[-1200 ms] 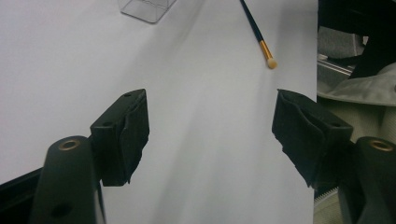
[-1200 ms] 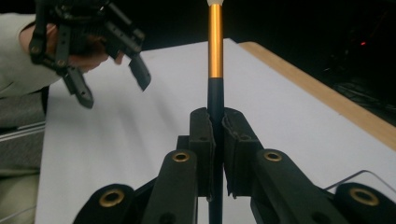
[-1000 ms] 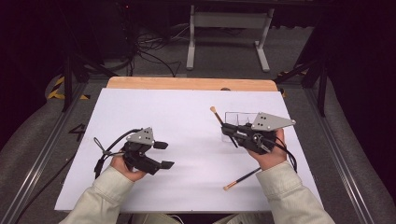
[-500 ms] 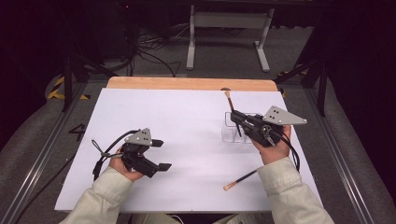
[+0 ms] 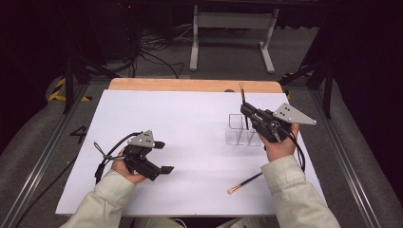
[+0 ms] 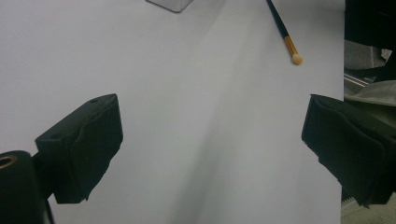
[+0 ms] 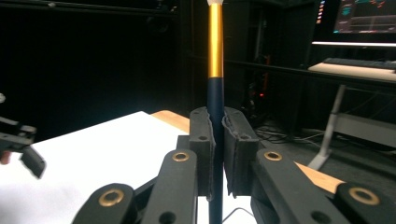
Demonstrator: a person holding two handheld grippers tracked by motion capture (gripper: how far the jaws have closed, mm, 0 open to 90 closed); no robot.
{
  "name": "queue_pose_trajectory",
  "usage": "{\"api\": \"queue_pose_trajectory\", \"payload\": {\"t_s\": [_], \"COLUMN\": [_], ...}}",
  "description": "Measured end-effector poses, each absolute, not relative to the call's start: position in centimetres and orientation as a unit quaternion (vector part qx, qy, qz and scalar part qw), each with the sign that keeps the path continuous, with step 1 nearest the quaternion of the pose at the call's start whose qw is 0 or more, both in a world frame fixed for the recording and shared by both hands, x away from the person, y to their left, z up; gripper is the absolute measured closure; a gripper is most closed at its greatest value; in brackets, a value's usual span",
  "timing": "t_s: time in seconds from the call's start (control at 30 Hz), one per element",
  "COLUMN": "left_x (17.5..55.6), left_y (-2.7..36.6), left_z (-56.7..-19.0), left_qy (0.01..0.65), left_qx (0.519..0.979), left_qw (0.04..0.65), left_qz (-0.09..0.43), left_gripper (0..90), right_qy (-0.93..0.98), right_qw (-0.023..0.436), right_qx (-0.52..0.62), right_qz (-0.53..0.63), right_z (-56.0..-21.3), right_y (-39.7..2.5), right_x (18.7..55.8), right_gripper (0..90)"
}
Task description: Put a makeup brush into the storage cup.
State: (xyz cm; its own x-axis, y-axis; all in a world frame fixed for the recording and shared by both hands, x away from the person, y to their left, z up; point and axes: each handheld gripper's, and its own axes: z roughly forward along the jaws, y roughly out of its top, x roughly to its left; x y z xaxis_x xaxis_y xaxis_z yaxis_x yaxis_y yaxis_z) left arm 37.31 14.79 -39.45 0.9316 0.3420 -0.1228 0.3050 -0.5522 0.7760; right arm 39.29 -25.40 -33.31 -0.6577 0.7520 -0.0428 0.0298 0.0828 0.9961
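Evidently unlabelled, right hand-held gripper (image 7: 217, 154) clamping brush (image 7: 215, 70), left hand-held gripper (image 6: 210, 154) spread empty.

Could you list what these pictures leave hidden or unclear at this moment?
- Held brush: in the right gripper view its tip is cut off by the top edge, and its lower handle is hidden behind the right claw.
- Clear organizer: in the high view, transparency and the claw in front hide whether the brush end has entered a compartment.
- Second brush: in the left gripper view its handle is cut off by the top edge.
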Motion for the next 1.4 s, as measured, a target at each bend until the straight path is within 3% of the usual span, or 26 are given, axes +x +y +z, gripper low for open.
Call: {"api": "queue_pose_trajectory", "payload": {"t_s": [0.53,1.4], "left_x": [37.4,37.3], "left_y": [14.7,14.7], "left_z": [-39.6,-39.6], "left_qy": [0.184,0.177], "left_qx": [0.881,0.882], "left_qw": [0.436,0.437], "left_qz": [0.015,0.012], "left_gripper": [3.6,3.5], "right_qy": [0.646,0.639], "right_qw": [0.37,0.325], "right_qx": [0.329,0.396], "right_qz": [0.581,0.574], "right_z": [-34.5,-38.2], "right_y": [-25.6,-27.0], "right_x": [40.9,42.7], "right_gripper": [83.1,82.9]}}
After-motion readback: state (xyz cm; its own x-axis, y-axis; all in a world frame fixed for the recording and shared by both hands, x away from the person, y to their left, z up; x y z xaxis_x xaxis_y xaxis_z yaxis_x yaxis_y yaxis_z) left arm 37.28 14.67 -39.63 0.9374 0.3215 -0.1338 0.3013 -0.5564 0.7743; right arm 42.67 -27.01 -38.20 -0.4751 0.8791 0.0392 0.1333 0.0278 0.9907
